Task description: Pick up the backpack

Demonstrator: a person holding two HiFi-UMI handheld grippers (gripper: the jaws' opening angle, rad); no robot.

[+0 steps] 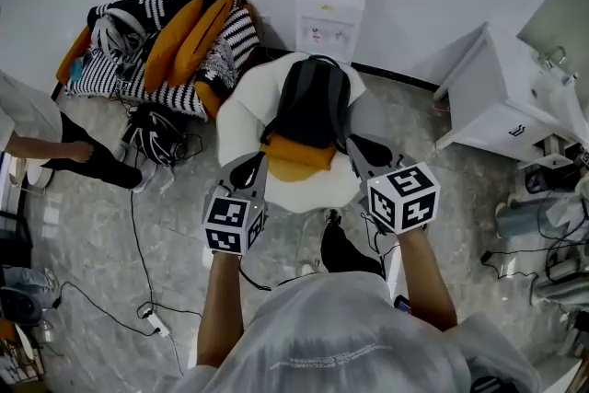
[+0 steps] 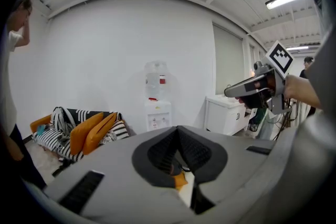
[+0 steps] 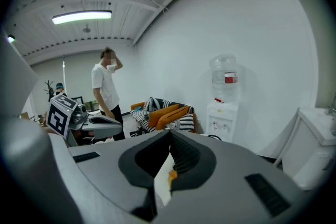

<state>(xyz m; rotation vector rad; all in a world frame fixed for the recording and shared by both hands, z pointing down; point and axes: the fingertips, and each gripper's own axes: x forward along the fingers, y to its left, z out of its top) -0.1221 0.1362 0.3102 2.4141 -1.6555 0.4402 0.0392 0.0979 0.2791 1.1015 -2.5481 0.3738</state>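
The dark grey backpack (image 1: 311, 106) leans upright on a white chair (image 1: 241, 110), above an orange cushion (image 1: 296, 159). My left gripper (image 1: 249, 167) is at the chair's near left edge, just short of the backpack's lower left corner, with its jaws shut and nothing in them. On the near right side my right gripper (image 1: 363, 150) is also shut and empty, close to the bag's lower right corner. In the left gripper view the shut left gripper (image 2: 177, 129) hides the backpack; only a bit of orange cushion (image 2: 179, 180) shows below. The right gripper (image 3: 169, 135) blocks it likewise.
A water dispenser (image 1: 329, 9) stands against the wall behind the chair. A striped sofa with orange cushions (image 1: 175, 41) is at the back left, cables and a bag (image 1: 156, 135) lie on the floor. A white cabinet (image 1: 502, 92) is at right. A person (image 3: 107, 92) stands at left.
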